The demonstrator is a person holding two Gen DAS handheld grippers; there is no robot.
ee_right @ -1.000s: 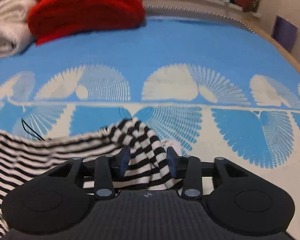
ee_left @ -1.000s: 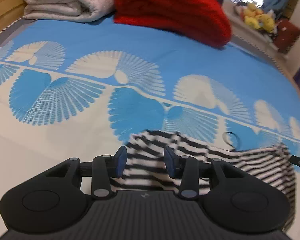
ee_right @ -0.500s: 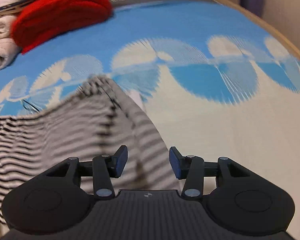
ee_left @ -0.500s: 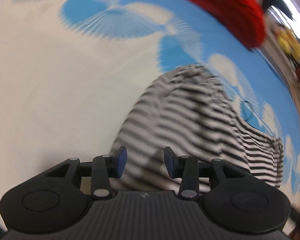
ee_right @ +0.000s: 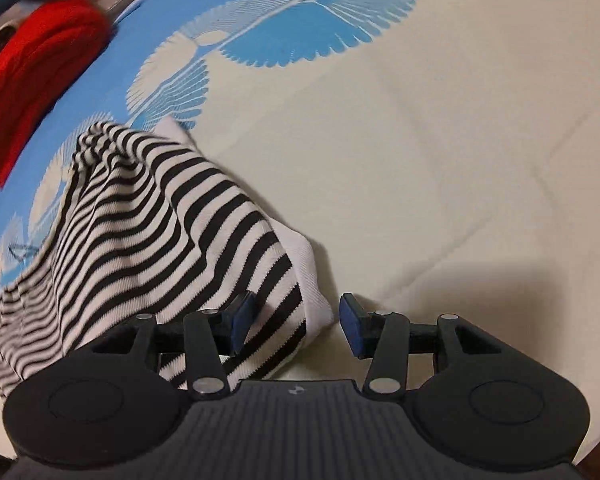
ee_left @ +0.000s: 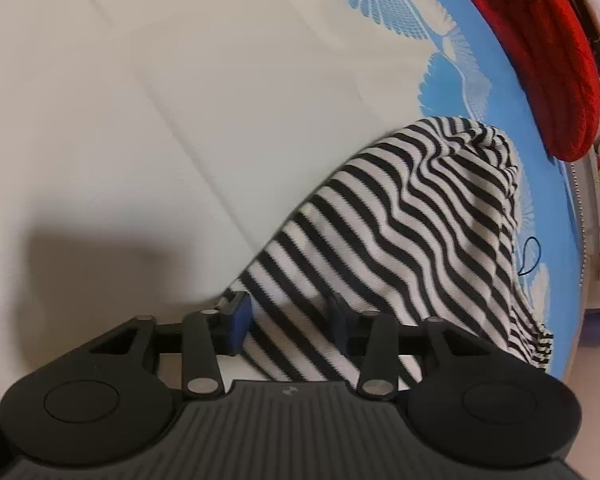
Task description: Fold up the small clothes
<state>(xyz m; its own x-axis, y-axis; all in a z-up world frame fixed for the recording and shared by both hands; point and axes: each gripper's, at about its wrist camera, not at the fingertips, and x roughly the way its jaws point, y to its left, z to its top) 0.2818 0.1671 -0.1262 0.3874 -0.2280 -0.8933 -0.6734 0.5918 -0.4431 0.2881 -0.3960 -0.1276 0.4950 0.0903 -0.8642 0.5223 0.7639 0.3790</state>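
Left claw (ee_left: pixel 286 322): jaws closing, striped garment (ee_left: pixel 412 232) between them, left pad clear of cloth. Right claw (ee_right: pixel 296 326): jaws closing, partly apart, garment's white-edged corner between, right pad clear. Garment: black-white stripes, rumpled, on bed (ee_right: pixel 440 128). Long axis 6 to 1 o'clock in left view.

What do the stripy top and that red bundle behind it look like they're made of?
The striped garment looks like a soft, matte knit, probably cotton jersey: fine ribs show in its white hem and it drapes in loose waves. The red bundle looks like a thicker, fuzzy blanket, perhaps fleece or chunky knit, going by its plump rolled folds. Neither fibre can be told for sure.
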